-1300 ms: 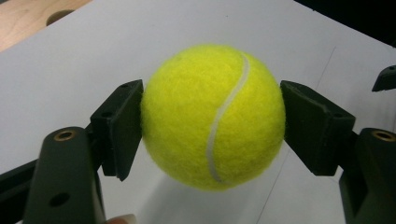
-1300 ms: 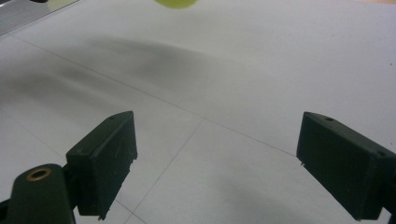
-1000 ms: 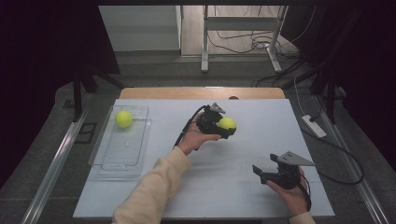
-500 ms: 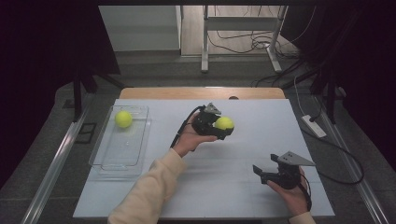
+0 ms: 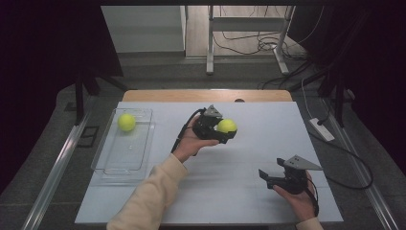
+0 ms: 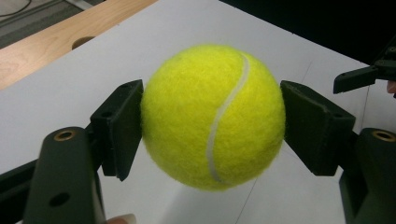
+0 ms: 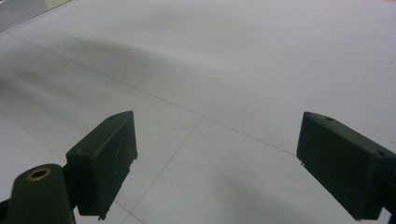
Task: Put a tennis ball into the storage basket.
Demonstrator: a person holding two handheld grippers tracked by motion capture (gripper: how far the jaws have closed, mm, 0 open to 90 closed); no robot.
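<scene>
Left gripper (image 5: 225, 130), clamping the fuzzy yellow-green tennis ball (image 5: 227, 126), has drifted toward eleven o'clock; right gripper (image 5: 269, 176) stays wide.

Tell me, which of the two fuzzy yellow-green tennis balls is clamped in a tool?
The yellow-green tennis ball at mid-table, squeezed between the left gripper pads. The other tennis ball lies loose in the clear plastic tray at left.

The left gripper (image 5: 225, 132) is held up over the middle by the left hand (image 5: 189, 143), its jaws pressed tight on something round. The right gripper (image 5: 268, 177) is held low by the right hand (image 5: 297, 194), jaws spread wide apart.
</scene>
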